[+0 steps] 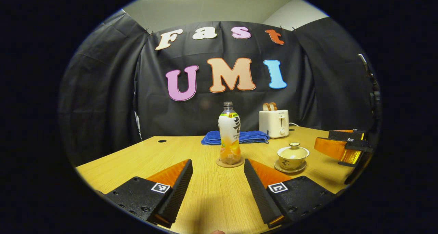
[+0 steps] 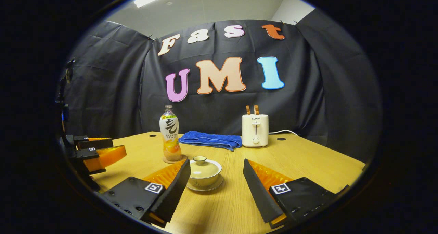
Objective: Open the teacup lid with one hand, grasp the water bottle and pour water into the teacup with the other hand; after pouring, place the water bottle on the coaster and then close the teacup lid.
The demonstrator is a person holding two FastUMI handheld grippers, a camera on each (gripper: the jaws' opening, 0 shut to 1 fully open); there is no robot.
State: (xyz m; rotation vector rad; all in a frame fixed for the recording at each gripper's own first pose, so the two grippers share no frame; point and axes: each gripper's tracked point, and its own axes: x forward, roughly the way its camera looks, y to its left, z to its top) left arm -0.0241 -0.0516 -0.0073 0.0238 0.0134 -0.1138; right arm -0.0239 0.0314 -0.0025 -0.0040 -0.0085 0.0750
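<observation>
The first step is to lift the lid, and nothing is touched yet, so the approach matters most. On the left side stands the water bottle [image 1: 229,134], upright on its coaster [image 1: 230,163], near the middle of the table [image 1: 137,155] and well in front of the back edge. The left gripper [image 1: 218,179] hangs low over the near edge with its fingers spread wide, pointing straight at the bottle, a good line for a later grasp around the lower body.

To the right of the bottle sits the teacup [image 2: 204,174] on its saucer [image 2: 205,187], with the lid [image 2: 204,167] closed on it. The right gripper [image 2: 217,184] is also spread wide and holds nothing; the cup lies toward its left finger, so I judge it should shift a little left to centre on the small knob [image 2: 200,158]. The knob is small, so the fingers should come level and close gently, then lift straight up so the cup is not dragged.

Both grippers seem level with the table, though the lens bends the picture. Behind, near the back edge, lie a blue towel [image 2: 208,140] and a toaster [image 2: 255,130].
</observation>
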